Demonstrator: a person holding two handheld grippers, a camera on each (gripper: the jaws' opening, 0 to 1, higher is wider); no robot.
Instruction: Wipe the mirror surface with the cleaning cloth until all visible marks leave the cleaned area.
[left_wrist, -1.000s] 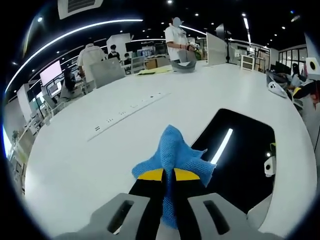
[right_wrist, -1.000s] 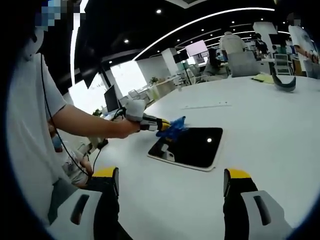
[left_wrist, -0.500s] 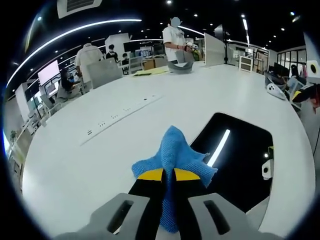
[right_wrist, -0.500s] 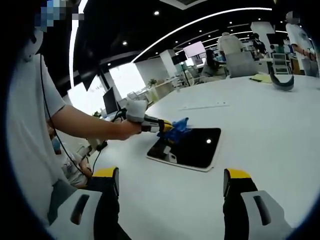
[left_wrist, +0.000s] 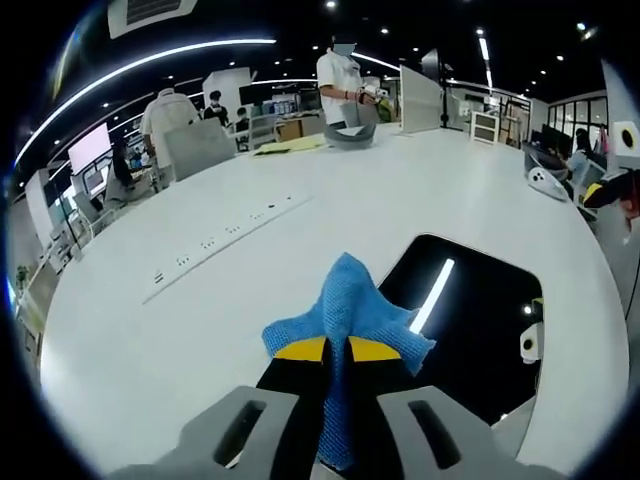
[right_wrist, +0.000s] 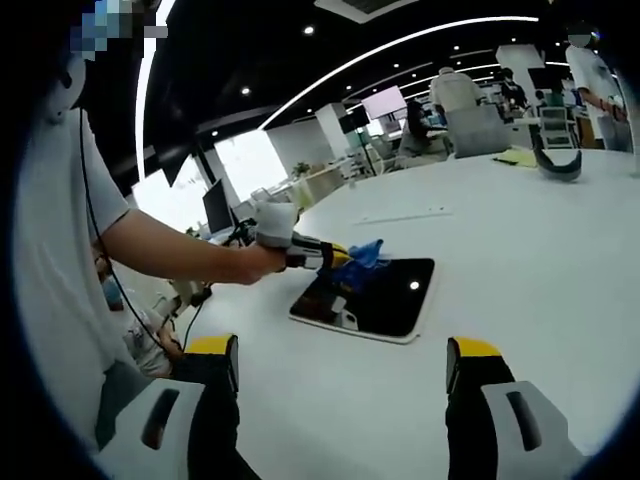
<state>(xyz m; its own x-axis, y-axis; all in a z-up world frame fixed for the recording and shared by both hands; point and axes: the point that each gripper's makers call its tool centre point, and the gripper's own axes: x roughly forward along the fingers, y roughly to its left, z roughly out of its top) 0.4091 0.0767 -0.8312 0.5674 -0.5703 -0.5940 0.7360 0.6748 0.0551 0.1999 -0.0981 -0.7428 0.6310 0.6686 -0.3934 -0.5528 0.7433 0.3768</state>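
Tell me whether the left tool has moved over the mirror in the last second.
Yes. In the right gripper view the left tool and cloth have crept further over the mirror.

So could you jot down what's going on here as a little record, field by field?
Setting: large white table in an open office
Mirror: lies flat on the table, dark, reflecting ceiling lights
Cloth: blue, pinched in the left gripper
Cloth position: over the mirror's near edge; contact cannot be told
Right gripper: fingers apart, holding nothing, short of the mirror
Person: hand holds the left gripper
Background: people standing at the table's far side
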